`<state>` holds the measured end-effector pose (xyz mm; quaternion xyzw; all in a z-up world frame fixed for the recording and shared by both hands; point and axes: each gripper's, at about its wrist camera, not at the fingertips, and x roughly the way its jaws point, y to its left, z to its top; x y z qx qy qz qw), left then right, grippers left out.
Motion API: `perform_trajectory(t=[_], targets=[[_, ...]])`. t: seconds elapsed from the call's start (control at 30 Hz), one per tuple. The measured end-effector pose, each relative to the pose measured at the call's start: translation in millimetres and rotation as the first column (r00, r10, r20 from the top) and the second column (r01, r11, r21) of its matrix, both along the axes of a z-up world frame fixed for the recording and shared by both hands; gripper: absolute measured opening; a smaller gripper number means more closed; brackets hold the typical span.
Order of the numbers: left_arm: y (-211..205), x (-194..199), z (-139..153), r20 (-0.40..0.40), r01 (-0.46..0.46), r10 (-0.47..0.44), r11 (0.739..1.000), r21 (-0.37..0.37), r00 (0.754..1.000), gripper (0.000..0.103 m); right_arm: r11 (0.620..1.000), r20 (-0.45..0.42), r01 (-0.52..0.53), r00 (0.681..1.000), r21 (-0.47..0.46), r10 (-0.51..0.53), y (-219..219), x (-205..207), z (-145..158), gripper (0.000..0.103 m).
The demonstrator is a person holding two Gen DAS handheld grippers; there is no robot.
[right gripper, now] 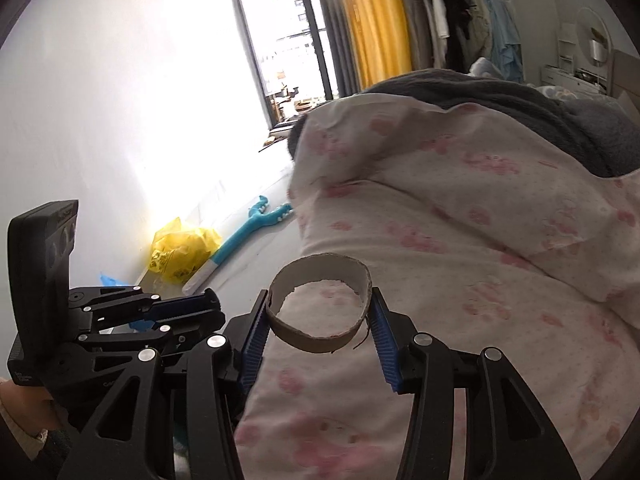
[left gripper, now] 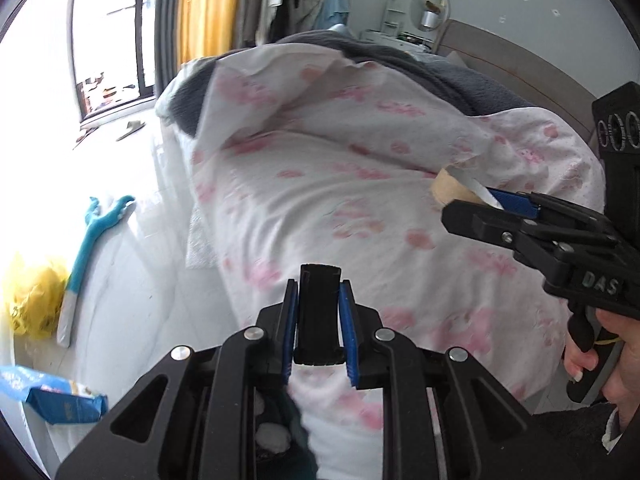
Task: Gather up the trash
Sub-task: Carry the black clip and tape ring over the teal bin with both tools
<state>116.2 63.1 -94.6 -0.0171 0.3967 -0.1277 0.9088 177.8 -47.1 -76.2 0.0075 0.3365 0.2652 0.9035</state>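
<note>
The right gripper (right gripper: 320, 320) is clamped on a cardboard ring (right gripper: 319, 305), the empty core of a tape or paper roll, and holds it in the air above the quilt (right gripper: 460, 260) with pink prints. The 2 blue pads (right gripper: 382, 344) press on the ring from opposite sides, so the open hole faces the camera and the quilt shows through it. I think this hold is chosen because the thin cardboard gives way easily — squeezed across its width it stays caught without slipping. In the left wrist view the same ring (left gripper: 448, 188) appears at the tip of the right gripper (left gripper: 476, 204), with some white paper beside it.

The left gripper (left gripper: 318, 320) is closed on a flat black object (left gripper: 319, 312) that stands upright between its pads; what this object is I cannot tell.

On the floor by the wall lie a crumpled yellow plastic bag (right gripper: 184, 250), a blue packet (left gripper: 60, 394) and a long turquoise tool (right gripper: 240, 240) with a white handle. My judgement is that the yellow bag and the blue packet are also trash to collect — whether the bag serves as the trash container is not clear. No bin is in view, so the ring probably must be carried away from the bed.
</note>
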Motion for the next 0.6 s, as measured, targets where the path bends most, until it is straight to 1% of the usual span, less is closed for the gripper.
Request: perform_trajectory(t=[0.23, 0.43, 0.6], targets=[[32.4, -9.8, -1.7, -0.017, -0.053, 0.053, 0.998, -0.018, 0.998, 0.022, 0.997, 0.041, -0.071, 0.997, -0.033, 0.072, 36.2, -20.5, 10.1, 0.049], [52.2, -15.2, -12.5, -0.058, -0.087, 0.087, 0.996, 0.005, 0.995, 0.022, 0.992, 0.035, -0.113, 0.993, -0.061, 0.116, 58.3, -27.2, 2.7, 0.049], [68.1, -14.0, -23.9, -0.102, -0.115, 0.116, 0.993, 0.012, 0.988, 0.022, 0.991, 0.026, -0.128, 0.991, -0.044, 0.129, 68.4, -25.8, 1.9, 0.049]])
